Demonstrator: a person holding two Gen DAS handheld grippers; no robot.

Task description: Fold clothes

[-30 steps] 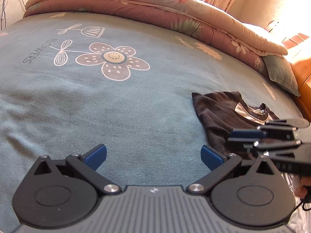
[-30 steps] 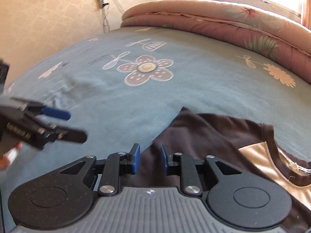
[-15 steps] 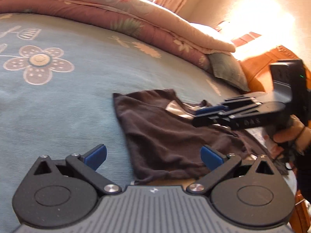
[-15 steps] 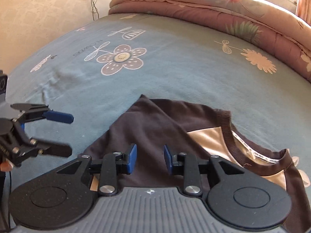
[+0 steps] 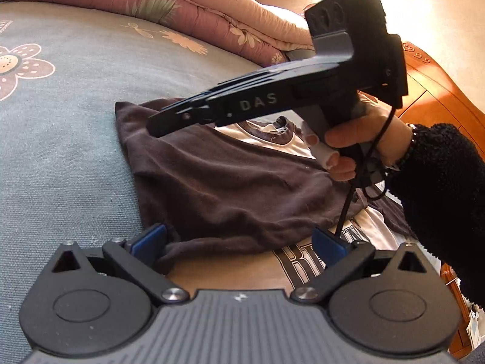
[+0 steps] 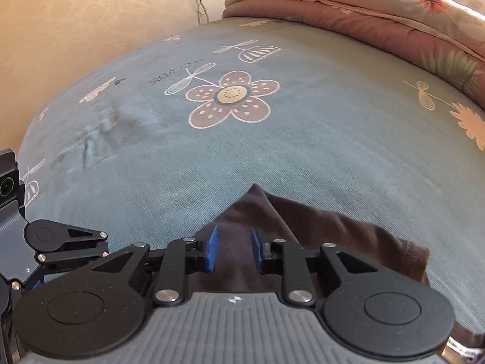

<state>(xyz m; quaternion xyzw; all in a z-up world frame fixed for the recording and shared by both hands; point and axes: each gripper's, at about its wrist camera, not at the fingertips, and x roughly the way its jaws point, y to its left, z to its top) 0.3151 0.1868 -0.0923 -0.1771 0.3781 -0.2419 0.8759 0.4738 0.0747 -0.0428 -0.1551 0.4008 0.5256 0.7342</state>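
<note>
Bedspread (image 6: 303,139) print "FLOWERS"; tool (image 5: 169,124) "DAS"

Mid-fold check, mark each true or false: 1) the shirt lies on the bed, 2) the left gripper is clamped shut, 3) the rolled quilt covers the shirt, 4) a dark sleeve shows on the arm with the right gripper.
1) True: the brown shirt lies on the blue bedspread.
2) False: the left gripper stands wide open, astride the shirt's hem.
3) False: the quilt lies apart, along the bed's far edge.
4) True: a black sleeve shows behind the right gripper, whose jaws are closing.
</note>
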